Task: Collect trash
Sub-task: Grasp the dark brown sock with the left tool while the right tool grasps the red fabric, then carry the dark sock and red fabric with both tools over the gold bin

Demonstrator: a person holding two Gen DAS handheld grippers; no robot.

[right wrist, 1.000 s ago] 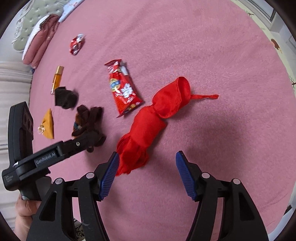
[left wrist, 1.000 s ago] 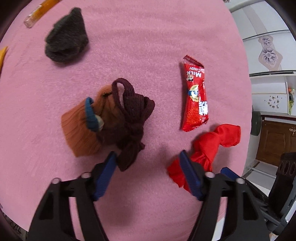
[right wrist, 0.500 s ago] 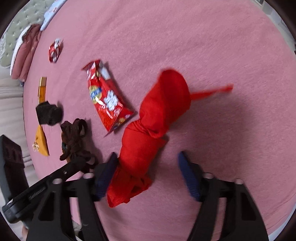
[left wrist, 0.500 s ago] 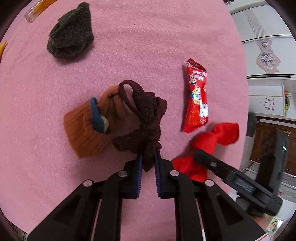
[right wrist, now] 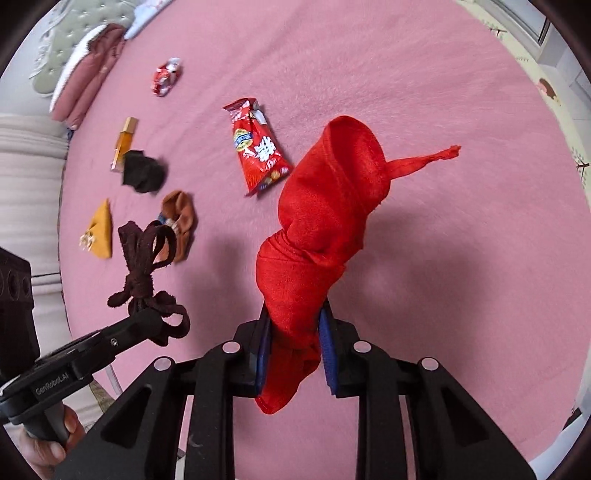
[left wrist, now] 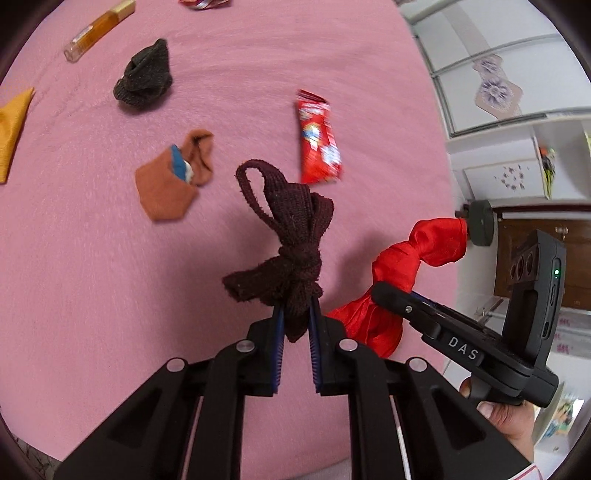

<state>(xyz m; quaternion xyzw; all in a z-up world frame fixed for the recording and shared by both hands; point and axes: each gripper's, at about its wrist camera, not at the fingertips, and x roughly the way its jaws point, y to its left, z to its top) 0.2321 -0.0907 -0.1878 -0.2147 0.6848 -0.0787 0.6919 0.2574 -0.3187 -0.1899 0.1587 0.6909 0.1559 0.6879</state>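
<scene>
Maroon knotted cloth (left wrist: 291, 221) pinched by its lower tail in the left tool (left wrist: 295, 314), jaws narrow around it, loop standing ahead of the fingertips and clear of the bed (left wrist: 92, 277). Red knotted cloth (right wrist: 325, 206) clamped the same way in the right tool (right wrist: 295, 325), jaws closed down to the fabric's thickness, bulk rising ahead, loose end hanging below.

Looks like mid-collection: one piece in each tool, both held above the cover with shadows beneath. No bin or bag in either view, so cannot tell where these go. Probably calls next for carrying both to a container without slackening either grip, then coming back for the red snack wrapper (left wrist: 317, 144) lying ahead of both tools and the small crumpled wrapper (right wrist: 166, 75) far ahead-left of the right tool.

Ahead-left of the left tool: orange-brown sock (left wrist: 170, 181), dark sock (left wrist: 144, 75), amber vial (left wrist: 98, 29), yellow cloth (left wrist: 11, 129).

Pink plush cover underneath; folded pillows (right wrist: 85, 81) far left of the right tool; white cabinets (left wrist: 480, 55) right of the left tool.
</scene>
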